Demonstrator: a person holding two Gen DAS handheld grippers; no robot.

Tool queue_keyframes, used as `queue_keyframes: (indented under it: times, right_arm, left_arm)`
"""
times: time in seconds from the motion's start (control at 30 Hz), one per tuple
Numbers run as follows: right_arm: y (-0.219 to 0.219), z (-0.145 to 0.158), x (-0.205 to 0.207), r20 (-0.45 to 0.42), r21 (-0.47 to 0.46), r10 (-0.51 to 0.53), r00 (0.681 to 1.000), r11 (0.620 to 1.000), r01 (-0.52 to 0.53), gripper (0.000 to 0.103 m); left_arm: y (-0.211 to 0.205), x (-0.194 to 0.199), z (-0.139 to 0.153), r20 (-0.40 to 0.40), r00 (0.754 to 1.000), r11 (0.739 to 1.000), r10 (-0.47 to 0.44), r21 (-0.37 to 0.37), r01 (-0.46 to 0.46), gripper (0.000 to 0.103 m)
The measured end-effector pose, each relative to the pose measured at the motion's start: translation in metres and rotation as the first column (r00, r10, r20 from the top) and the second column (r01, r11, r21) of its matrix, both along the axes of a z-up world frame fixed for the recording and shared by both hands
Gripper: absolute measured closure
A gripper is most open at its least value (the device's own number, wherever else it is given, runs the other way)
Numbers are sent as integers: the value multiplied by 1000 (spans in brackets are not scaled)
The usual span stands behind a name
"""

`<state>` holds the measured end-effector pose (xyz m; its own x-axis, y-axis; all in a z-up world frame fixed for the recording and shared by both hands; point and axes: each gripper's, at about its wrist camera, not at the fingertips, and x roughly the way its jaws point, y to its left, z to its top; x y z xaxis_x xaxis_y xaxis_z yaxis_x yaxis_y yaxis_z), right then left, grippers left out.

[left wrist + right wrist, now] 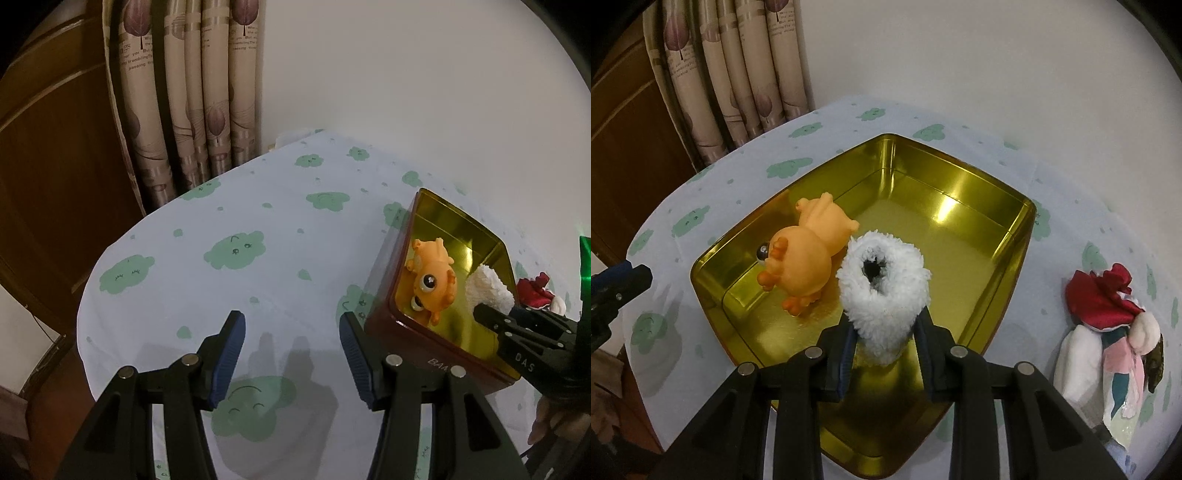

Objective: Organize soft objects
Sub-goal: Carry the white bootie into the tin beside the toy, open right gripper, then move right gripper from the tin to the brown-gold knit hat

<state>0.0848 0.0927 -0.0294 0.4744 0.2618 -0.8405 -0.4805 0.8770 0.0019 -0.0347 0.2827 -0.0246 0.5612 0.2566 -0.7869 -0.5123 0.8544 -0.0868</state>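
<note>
The right claw is clamped on a fluffy white sock, its blue pads pressing the lower part of the roll from both sides while the open, dark-centred cuff points away from the camera. The sock hangs over the inside of a gold tin with reddish-brown outer walls, near its front edge. Whether its lower end touches the tin floor I cannot tell.

Just beside the sock, to its left, an orange rubber animal lies on the tin's floor, bulging eye toward the left wall.

The tin stands on a desk covered with a pale cloth printed with green clouds. To the right of the tin, apart from it, a small doll with a red hat lies on the cloth.

The left claw hovers above bare cloth to the left of the tin, its jaws spread wide with nothing between them.

Patterned curtains hang behind the desk beside a plain white wall.
</note>
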Motion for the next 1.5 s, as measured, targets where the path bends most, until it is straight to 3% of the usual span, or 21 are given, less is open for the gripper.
queue_keyframes:
  times: [0.33, 0.53, 0.97, 1.2, 1.5]
  right_arm:
    - [-1, -3, 0, -12, 2, -11, 1000, 1000, 11, 69]
    - [-2, 4, -4, 11, 7, -7, 1000, 1000, 7, 39]
    - [-25, 40, -28, 82, 58, -16, 997, 998, 11, 39]
    - [-89, 57, -34, 117, 46, -109, 987, 993, 104, 39]
    - [-218, 56, -21, 157, -15, -347, 924, 935, 354, 38]
  left_arm:
    - [-1, 1, -3, -18, 1000, 1000, -6, -17, 5, 49]
    - [0, -1, -2, -10, 1000, 1000, 6, -16, -6, 49]
    - [3, 0, -6, -20, 1000, 999, 15, -38, -16, 49]
    - [4, 0, -6, -20, 1000, 1000, 12, -27, -12, 49]
    - [-2, -1, -4, -18, 1000, 1000, 13, 6, -12, 49]
